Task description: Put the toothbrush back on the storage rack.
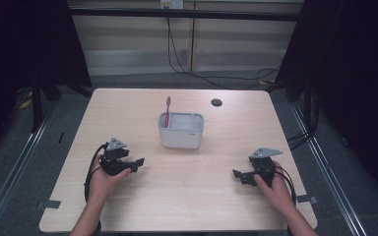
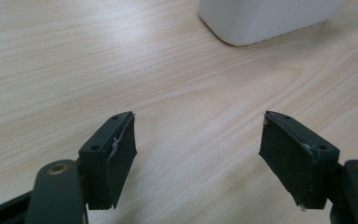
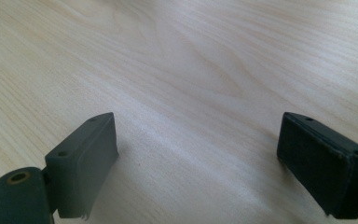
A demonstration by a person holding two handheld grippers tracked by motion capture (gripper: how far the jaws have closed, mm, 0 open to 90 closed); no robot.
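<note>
A white rectangular holder (image 1: 181, 130) stands at the middle of the wooden table (image 1: 128, 103), with a pink toothbrush (image 1: 167, 111) upright in its left end. My left gripper (image 1: 139, 163) rests low at the front left, held by a hand, jaws wide open with nothing between them. In the left gripper view, the left gripper (image 2: 198, 149) points over bare wood toward a corner of the holder (image 2: 261, 18). My right gripper (image 1: 236, 175) sits at the front right, open and empty. The right gripper (image 3: 198, 158) faces bare table top in its own view.
A dark round hole (image 1: 216, 102) lies in the table top behind the holder at the right. Black cables (image 1: 89, 177) trail from both grippers. Metal rails and dark curtains flank the table; cables cross the floor beyond its far edge.
</note>
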